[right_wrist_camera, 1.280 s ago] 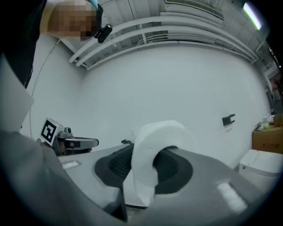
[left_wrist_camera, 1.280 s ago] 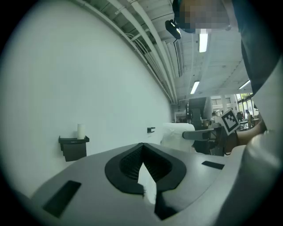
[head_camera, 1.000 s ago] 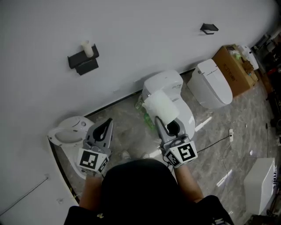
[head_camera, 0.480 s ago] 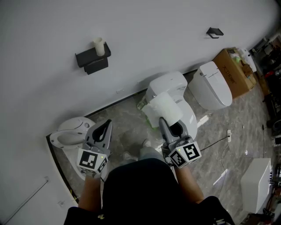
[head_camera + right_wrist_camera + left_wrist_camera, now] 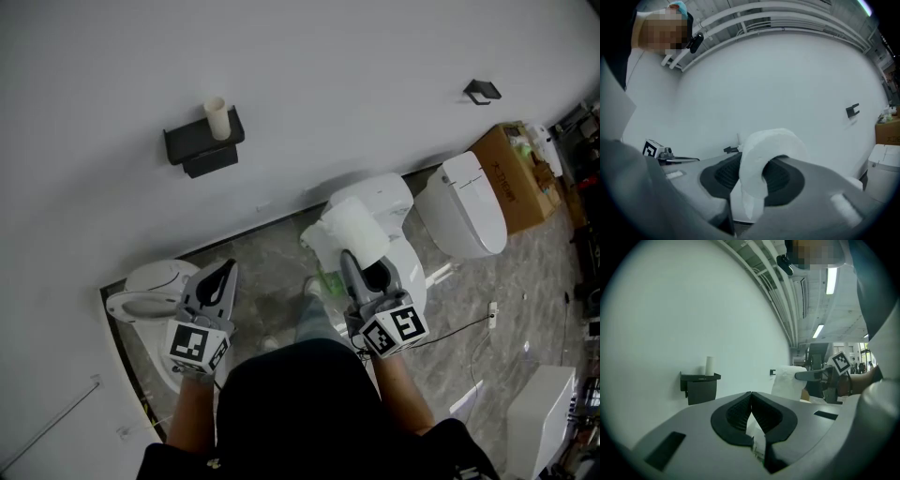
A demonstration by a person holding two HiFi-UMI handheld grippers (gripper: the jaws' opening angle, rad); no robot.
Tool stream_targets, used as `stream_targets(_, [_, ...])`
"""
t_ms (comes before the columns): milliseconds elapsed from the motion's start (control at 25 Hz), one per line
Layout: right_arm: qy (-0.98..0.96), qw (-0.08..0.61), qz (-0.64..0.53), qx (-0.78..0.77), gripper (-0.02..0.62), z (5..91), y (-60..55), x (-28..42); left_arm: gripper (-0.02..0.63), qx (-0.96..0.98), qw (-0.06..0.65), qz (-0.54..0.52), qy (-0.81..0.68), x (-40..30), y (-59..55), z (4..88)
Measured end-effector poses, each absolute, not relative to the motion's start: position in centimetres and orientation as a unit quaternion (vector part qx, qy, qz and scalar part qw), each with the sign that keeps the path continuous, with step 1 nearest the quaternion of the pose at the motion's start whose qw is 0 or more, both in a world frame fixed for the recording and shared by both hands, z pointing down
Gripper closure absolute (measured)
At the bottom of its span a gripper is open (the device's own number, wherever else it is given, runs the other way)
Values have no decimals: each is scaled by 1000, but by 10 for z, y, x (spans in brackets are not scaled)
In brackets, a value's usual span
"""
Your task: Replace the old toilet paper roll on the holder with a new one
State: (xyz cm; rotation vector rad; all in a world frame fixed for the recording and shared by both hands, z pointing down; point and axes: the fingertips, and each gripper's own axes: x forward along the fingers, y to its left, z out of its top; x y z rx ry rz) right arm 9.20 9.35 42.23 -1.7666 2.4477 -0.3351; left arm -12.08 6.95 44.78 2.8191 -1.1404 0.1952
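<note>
The empty core (image 5: pixel 217 118) stands on the holder (image 5: pixel 203 150) on the wall (image 5: pixel 328 84). On the floor (image 5: pixel 272 267) below, one toilet (image 5: pixel 150 281) lies left, a second toilet (image 5: pixel 394 197) and a third toilet (image 5: pixel 466 211) right, and a cardboard box (image 5: pixel 514 173) beyond them.

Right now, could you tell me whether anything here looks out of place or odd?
The bare cardboard core stands upright on top of the black wall holder rather than hanging in it. The new roll in the right gripper looks squashed, with a loose tail hanging below it.

Grey left claw (image 5: pixel 228 270), right claw (image 5: pixel 361 267); black top (image 5: pixel 300 403)
</note>
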Motion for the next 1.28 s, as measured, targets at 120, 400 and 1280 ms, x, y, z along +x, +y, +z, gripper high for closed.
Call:
stream_targets(120, [813,56,-117,-568,463,423,58,105,594,917,51,70,-389,-110,44,446])
stream_targets(400, [841,60,-123,-523,463,419,-21,130,594,895,39,76,-439,-86,-18,434])
stream_targets(1280, [921,53,-125,-365,463,407,-136,132,594,812,32,89,-577,-57,-80,414])
